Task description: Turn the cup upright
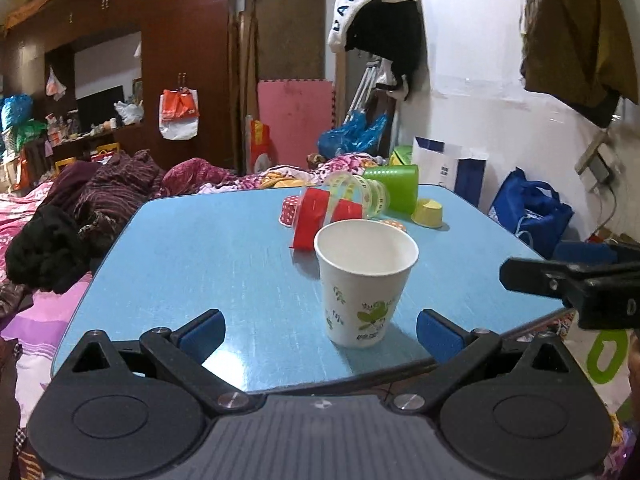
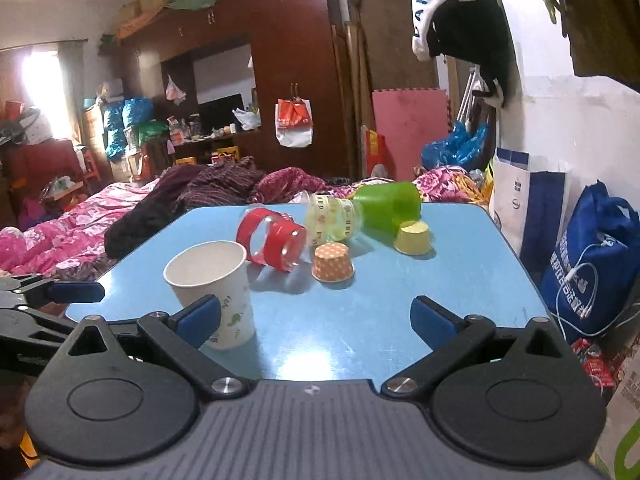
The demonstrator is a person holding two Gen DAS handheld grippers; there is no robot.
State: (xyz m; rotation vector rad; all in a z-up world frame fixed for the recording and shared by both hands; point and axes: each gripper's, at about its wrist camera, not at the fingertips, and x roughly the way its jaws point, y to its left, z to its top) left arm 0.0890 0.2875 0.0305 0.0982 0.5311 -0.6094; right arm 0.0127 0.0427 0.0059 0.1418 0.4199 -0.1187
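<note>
Table [image 2: 460, 280]: one. Paper cup [image 2: 216, 284]: one, upright. Clear plastic cups: two, red-banded [image 2: 276, 240], yellow-banded [image 2: 334, 218]. Green cup [image 2: 388, 206]: one. Cupcake liners: orange [image 2: 333, 263], yellow [image 2: 413, 237], red-dotted [image 1: 289, 210].

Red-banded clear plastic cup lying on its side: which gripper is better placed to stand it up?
Probably right. The right gripper, open, has the red-banded clear cup unobstructed ahead; the open left gripper has the upright white paper cup standing directly in its way.
</note>
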